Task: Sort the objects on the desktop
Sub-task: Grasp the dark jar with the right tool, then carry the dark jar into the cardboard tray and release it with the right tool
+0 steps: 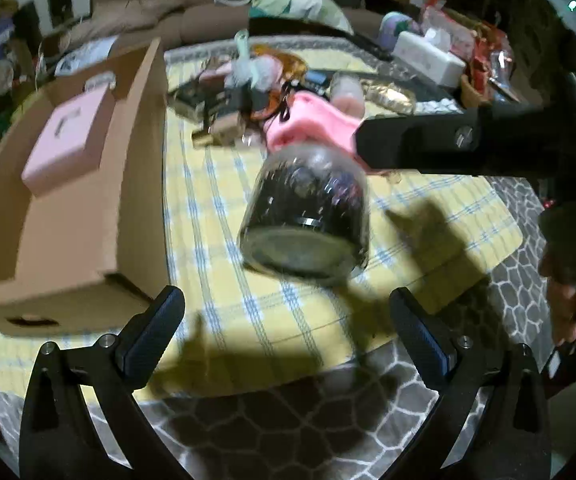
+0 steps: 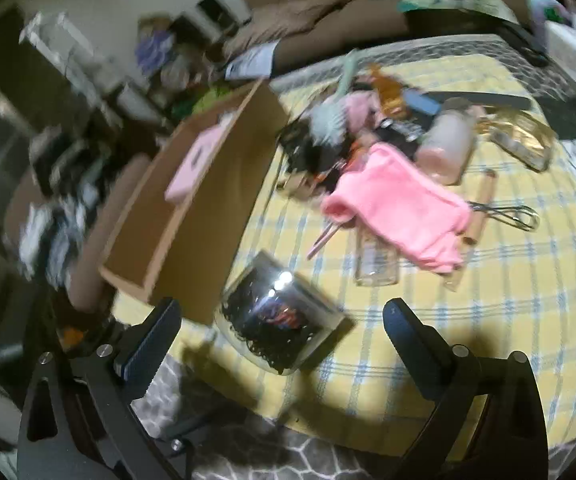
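A clear jar of dark stuff (image 1: pixel 307 216) lies tilted on the yellow checked cloth (image 1: pixel 224 208); it also shows in the right wrist view (image 2: pixel 280 320). My left gripper (image 1: pixel 286 320) is open and empty, just short of the jar. My right gripper (image 2: pixel 282 332) is open, its jaws either side of the jar; I cannot tell whether they touch it. A cardboard box (image 1: pixel 136 184) at the left holds a pink case (image 1: pixel 68 144). A pink cloth (image 2: pixel 403 208) lies among a heap of small objects (image 2: pixel 347 132).
A pale bottle (image 2: pixel 447 144), a whisk (image 2: pixel 507 216), a clear bottle (image 2: pixel 375 260) and a gold packet (image 2: pixel 523 136) lie on the cloth. A white tissue box (image 1: pixel 427 60) stands at the back right. A sofa (image 1: pixel 192 4) is behind the table.
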`<state>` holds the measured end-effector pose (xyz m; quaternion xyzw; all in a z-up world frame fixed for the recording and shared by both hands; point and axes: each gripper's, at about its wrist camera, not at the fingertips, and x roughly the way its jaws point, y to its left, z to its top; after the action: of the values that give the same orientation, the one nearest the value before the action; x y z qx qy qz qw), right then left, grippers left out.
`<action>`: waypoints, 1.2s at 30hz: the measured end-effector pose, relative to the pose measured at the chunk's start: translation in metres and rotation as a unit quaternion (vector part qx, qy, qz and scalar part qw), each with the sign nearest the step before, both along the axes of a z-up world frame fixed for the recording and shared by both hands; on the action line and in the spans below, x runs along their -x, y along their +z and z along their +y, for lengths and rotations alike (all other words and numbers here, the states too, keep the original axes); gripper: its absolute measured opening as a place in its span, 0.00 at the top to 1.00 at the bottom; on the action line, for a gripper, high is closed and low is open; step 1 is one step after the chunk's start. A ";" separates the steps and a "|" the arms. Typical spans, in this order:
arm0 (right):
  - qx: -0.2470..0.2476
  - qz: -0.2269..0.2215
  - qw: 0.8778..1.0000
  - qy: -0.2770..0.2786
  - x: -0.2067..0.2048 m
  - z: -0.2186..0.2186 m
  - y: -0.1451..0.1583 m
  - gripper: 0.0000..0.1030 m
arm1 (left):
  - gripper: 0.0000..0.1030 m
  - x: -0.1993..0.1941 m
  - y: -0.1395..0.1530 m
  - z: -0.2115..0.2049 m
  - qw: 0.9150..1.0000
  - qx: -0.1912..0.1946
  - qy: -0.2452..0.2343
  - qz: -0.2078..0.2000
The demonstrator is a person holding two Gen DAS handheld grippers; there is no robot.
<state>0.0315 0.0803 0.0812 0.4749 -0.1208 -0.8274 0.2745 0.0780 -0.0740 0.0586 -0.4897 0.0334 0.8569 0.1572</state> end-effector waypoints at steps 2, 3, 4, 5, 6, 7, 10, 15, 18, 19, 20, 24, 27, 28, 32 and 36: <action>-0.043 0.017 0.998 0.031 -0.001 -0.020 -0.005 0.00 | 0.01 0.003 -0.008 -0.006 1.000 -0.012 0.010 -0.013; -0.060 0.023 0.997 0.041 -0.001 -0.027 -0.007 0.00 | 0.01 0.004 -0.011 -0.008 1.000 -0.018 0.012 -0.022; -0.073 0.026 0.996 0.051 -0.001 -0.033 -0.011 0.00 | 0.01 0.006 -0.014 -0.011 0.999 -0.024 0.014 -0.032; -0.090 0.026 0.994 0.062 -0.001 -0.042 -0.017 0.00 | 0.01 0.008 -0.017 -0.013 0.999 -0.029 0.016 -0.040; -0.099 0.024 0.993 0.067 0.000 -0.046 -0.021 0.00 | 0.01 0.008 -0.019 -0.014 0.998 -0.032 0.017 -0.044; -0.106 0.020 0.992 0.072 0.001 -0.050 -0.026 0.00 | 0.01 0.009 -0.020 -0.014 0.998 -0.034 0.017 -0.048; -0.120 0.024 0.990 0.073 0.001 -0.054 -0.035 0.09 | 0.01 0.011 -0.022 -0.015 0.998 -0.038 0.017 -0.051; -0.066 0.012 0.997 0.035 0.008 -0.033 -0.028 0.31 | 0.01 0.014 -0.021 -0.019 0.997 -0.051 0.019 -0.047; -0.012 -0.010 1.000 0.010 0.008 -0.016 -0.026 0.34 | 0.01 0.015 -0.020 -0.022 0.996 -0.070 0.015 -0.046; 0.010 -0.019 1.000 0.004 0.006 -0.009 -0.026 0.36 | 0.01 0.016 -0.020 -0.023 0.996 -0.079 0.012 -0.046; 0.031 -0.027 0.999 -0.003 0.003 -0.003 -0.026 0.37 | 0.01 0.016 -0.020 -0.022 0.995 -0.093 0.005 -0.048; 0.071 -0.051 0.996 -0.021 -0.005 0.008 -0.026 0.37 | 0.01 0.016 -0.020 -0.017 0.990 -0.133 -0.008 -0.049; 0.085 -0.071 0.993 -0.037 -0.008 0.014 -0.031 0.37 | 0.01 0.017 -0.021 -0.009 0.990 -0.135 -0.013 -0.044; 0.092 -0.078 0.992 -0.041 -0.009 0.015 -0.033 0.37 | 0.01 0.017 -0.021 -0.007 0.990 -0.134 -0.013 -0.040; 0.103 -0.076 0.991 -0.045 -0.019 0.013 -0.028 0.37 | 0.07 0.013 -0.012 -0.005 0.989 -0.144 -0.015 -0.021; 0.095 -0.064 0.993 -0.034 -0.033 0.003 -0.012 0.37 | 0.19 0.005 0.009 -0.002 0.990 -0.139 -0.028 -0.004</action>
<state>0.0650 0.0837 0.0689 0.4938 -0.2323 -0.7892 0.2818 0.0727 -0.0763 0.0675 -0.4650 -0.0725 0.8467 0.2481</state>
